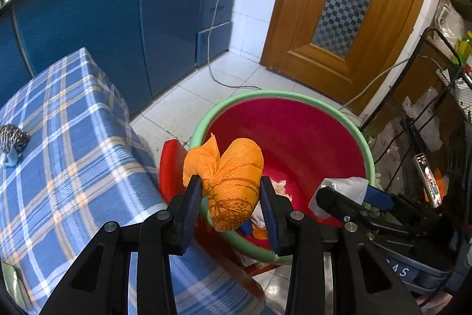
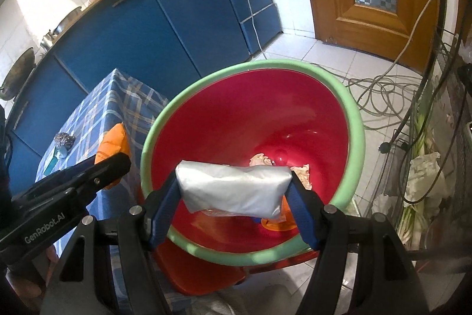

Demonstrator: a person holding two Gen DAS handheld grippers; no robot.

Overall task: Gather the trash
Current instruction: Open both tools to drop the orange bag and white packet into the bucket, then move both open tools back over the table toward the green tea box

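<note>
**Two pieces of trash held over the bin, release pending**

A large red bin with a green rim (image 2: 352, 120) is seen just ahead of and below both hand-held grippers, standing on the tiled floor beside the plaid-covered counter (image 1: 67, 155). Crumpled scraps (image 2: 261, 160) are already seen lying at its bottom.

The left hand-held gripper (image 1: 230, 198) is nearly closed, its pads pressed on a knotted orange bundle (image 1: 233, 182). The bundle is soft, lumpy and net-textured, with darker staining low down; it hangs over the near rim, only partly above the opening. The right hand-held gripper (image 2: 234, 191) is set fairly wide and is clamped on the two ends of a pale, silvery-white packet (image 2: 236, 188), crinkled and plump, held crosswise above the bin's interior.

The step in hand is judged to be the drop. It would be done best if the left bundle were carried further forward past the rim before the pads are parted, since a release here could see it caught on the edge. The packet appears well placed already.
</note>
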